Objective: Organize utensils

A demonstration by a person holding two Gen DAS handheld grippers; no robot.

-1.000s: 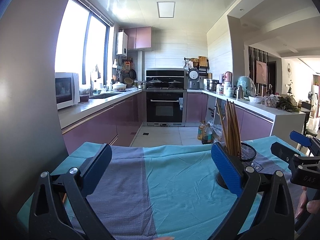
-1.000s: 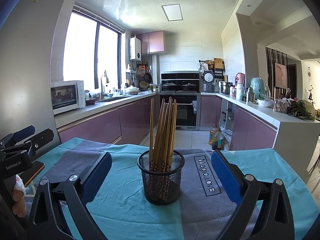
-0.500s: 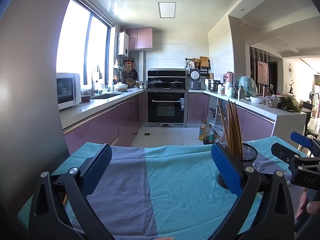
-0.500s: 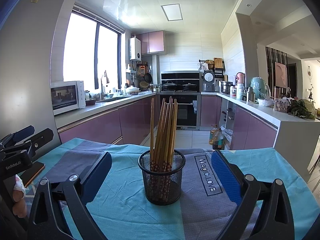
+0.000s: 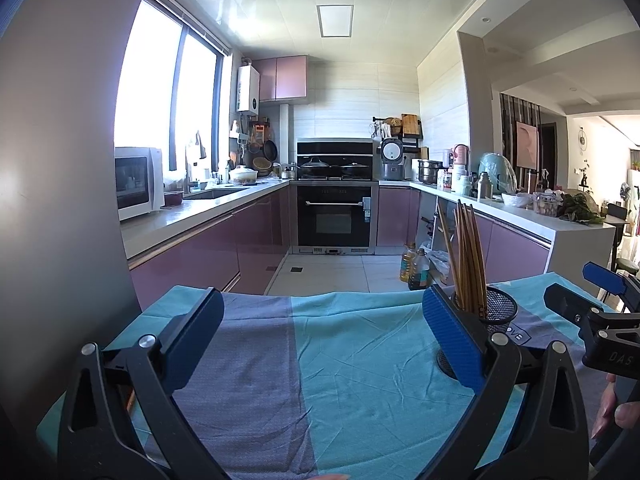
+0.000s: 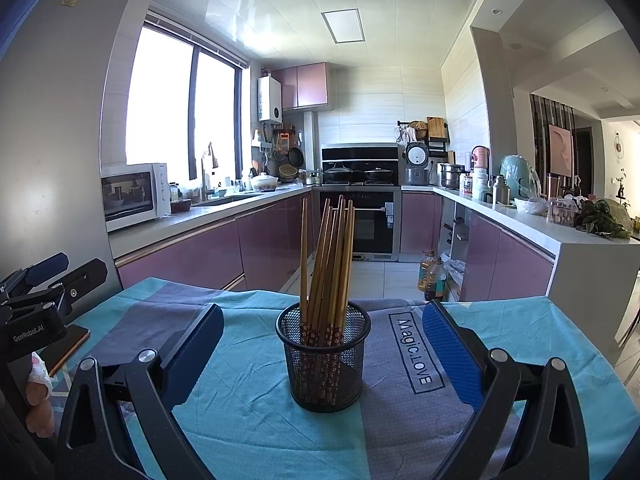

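Blue pads on the right gripper (image 6: 320, 354) stood wide apart at the bottom of the right wrist view, empty, with the mesh cup (image 6: 323, 354) between them but a little farther off and touching neither pad. Over the last second almost nothing had changed there: the cup had kept its place in the lower centre of the frame, and the chopsticks (image 6: 328, 264) still rose from it in a loose fan, tips up, one leaning off to the left of the bunch. The left gripper (image 5: 320, 336) was likewise spread and empty at the bottom of its own view, over bare cloth (image 5: 340, 364); its camera had drifted only slightly, so that the cup (image 5: 490, 312) sat a touch lower at the right of that frame, half hidden behind the right-hand pad. Each gripper showed at the edge of the other's view, the left at the lower left (image 6: 44, 300), the right at the lower right (image 5: 600, 312), both still well clear of the cup.

Judged from this, the chopsticks were already gathered in the cup and no loose utensil lay on the cloth in either view. The stillness suggested either a finished task or a pause before the first move. Beyond the table, the kitchen counters (image 6: 192, 220) and oven (image 6: 360, 216) filled the middle and upper frame.
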